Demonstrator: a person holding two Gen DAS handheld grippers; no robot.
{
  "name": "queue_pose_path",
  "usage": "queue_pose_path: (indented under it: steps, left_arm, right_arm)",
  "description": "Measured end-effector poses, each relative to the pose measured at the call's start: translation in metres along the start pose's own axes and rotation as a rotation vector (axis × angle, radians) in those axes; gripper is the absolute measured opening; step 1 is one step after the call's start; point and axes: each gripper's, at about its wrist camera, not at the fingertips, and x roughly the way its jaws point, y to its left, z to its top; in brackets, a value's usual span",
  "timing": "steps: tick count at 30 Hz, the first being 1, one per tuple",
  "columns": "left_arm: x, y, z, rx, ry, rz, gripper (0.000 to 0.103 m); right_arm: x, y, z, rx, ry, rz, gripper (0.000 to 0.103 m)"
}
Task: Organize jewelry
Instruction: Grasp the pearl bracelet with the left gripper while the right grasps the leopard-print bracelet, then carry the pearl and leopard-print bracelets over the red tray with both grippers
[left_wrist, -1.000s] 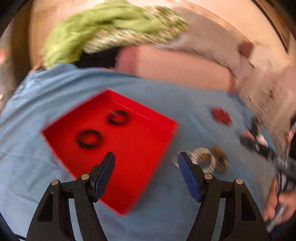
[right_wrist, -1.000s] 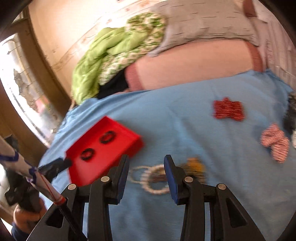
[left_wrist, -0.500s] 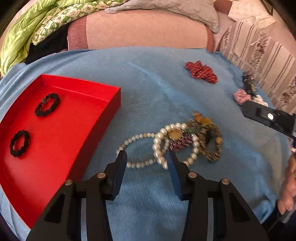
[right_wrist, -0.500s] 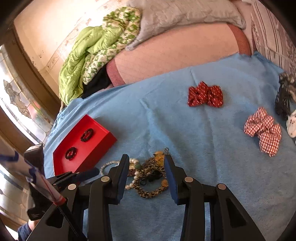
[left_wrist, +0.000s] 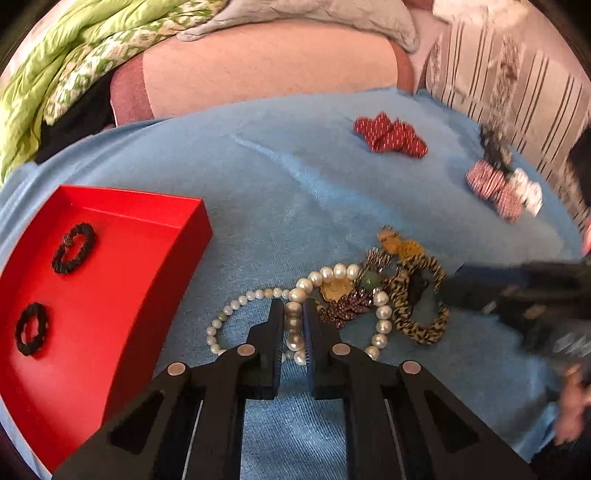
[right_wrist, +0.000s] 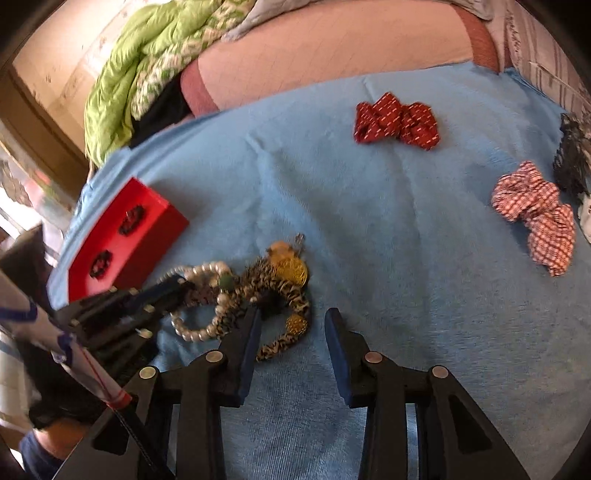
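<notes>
Left claw (left_wrist: 294, 314) pinching pearl strand (left_wrist: 293, 325) to lift it clear of tangled pile. Right claw (right_wrist: 291, 325) closing beside leopard bracelet (right_wrist: 284, 295), nothing gripped. Red tray (left_wrist: 110, 258) left of left claw.

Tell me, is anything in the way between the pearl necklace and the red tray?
Nothing visible on the way. The left gripper is shut on the pearl necklace, and only bare blue cloth lies between it and the red tray. But the necklace touches the leopard-print bracelet pile.
</notes>
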Motion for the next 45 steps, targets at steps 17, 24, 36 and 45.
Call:
queue_pose_path:
  steps: [17,24,36,45]
  left_arm:
    - [-0.054,0.016,0.010,-0.028,-0.186,-0.072,0.010]
    - [-0.079,0.017,0.017,-0.020,-0.291,-0.064,0.010]
    - [-0.100,0.043,0.017,-0.068,-0.337,-0.003,0.010]
    - [-0.115,0.094,0.007,-0.159,-0.346,0.053,0.010]
  right_arm:
    - [-0.065,0.011,0.011,-0.050,-0.318,0.024,0.014]
    - [-0.066,0.025,0.014,-0.062,-0.334,0.040,0.014]
    - [-0.059,0.061,0.017,-0.129,-0.335,0.080,0.014]
    - [-0.050,0.106,0.019,-0.173,-0.341,0.134,0.014]
